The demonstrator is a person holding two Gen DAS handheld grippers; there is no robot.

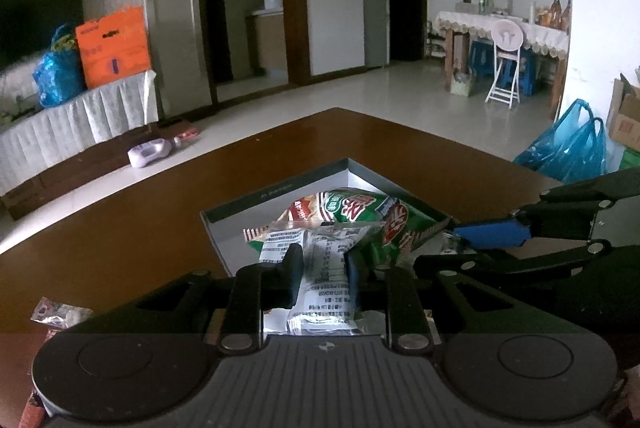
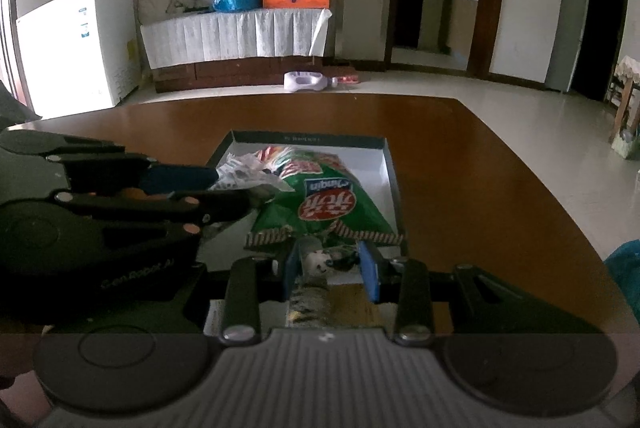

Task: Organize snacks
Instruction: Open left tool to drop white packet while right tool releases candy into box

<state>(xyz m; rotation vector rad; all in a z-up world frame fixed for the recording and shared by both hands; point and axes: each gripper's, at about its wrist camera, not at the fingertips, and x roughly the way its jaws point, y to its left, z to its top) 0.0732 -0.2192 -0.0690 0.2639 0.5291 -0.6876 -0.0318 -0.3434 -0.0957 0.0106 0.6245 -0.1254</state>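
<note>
A shallow box with a dark rim (image 1: 276, 189) (image 2: 308, 138) sits on the brown table and holds a green snack bag (image 1: 360, 211) (image 2: 324, 199). My left gripper (image 1: 322, 268) is over the box's near edge, its jaws closed on a silver-white snack packet (image 1: 326, 280), which also shows in the right wrist view (image 2: 244, 173). My right gripper (image 2: 330, 268) is at the box's near end, its jaws around a small dark patterned snack pack (image 2: 310, 292). It reaches in from the right in the left wrist view (image 1: 460, 240).
Another small packet (image 1: 56, 312) lies on the table (image 1: 140, 228) at the left, near its front edge. Blue plastic bags (image 1: 572, 147) stand on the floor past the table's right edge. A white-and-purple item (image 2: 306, 81) lies on the floor beyond the table.
</note>
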